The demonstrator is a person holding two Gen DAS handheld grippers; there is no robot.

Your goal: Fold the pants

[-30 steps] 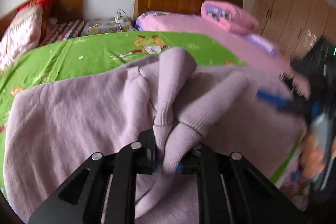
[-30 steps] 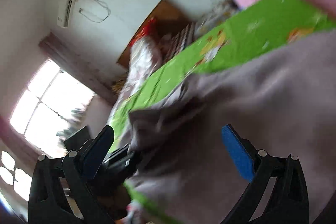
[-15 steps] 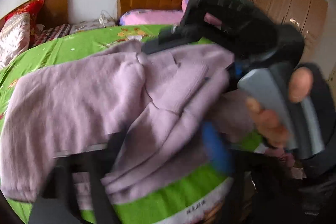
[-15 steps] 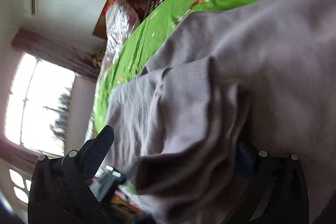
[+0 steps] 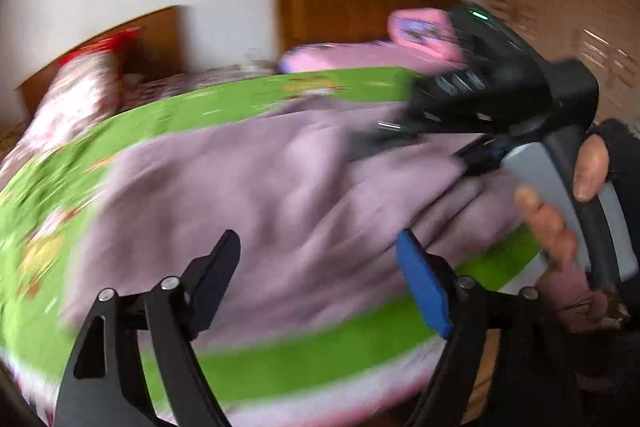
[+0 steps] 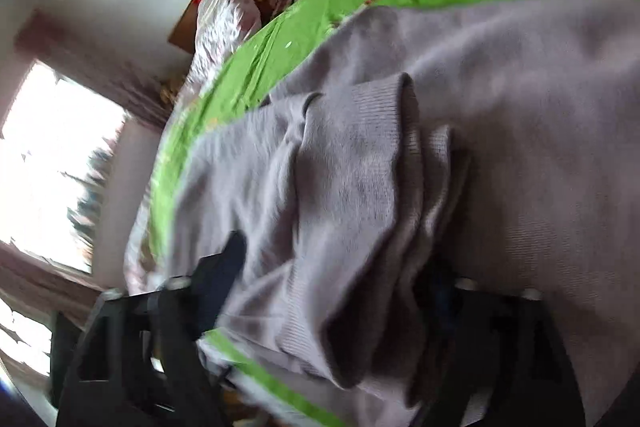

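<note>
The jaws of the left gripper (image 5: 318, 273) stood wide with nothing between them, narrowing a little; its black finger and blue pad hung over the near edge of the pants (image 5: 248, 187) without touching the cloth. The jaws of the right gripper (image 6: 336, 291) were closing around the ribbed cuffs (image 6: 360, 163) of the pant legs, which filled the gap between the fingers; blur and bunched fabric hid the pads, so whether they already pressed the knit could not be told. In the left wrist view a hand (image 5: 568, 203) held that gripper's grey handle at the right.

The pants lay spread across the green bedsheet (image 5: 304, 351), reaching from the near right edge of the bed toward the far left, with the cuffs piled on top at the near right.

To do this step well, the right gripper probably needed to catch both cuffs together, deep enough that neither slipped, before anything was lifted. The free left gripper would best take the cloth beside them so the fold travelled evenly.

The pants were a pale mauve knit, soft and thick, slumping in rounded folds. The cuffs showed fine vertical ribbing and stood in stiff tubular rolls. The sheet looked smooth and thin, printed with small cartoon figures.
</note>
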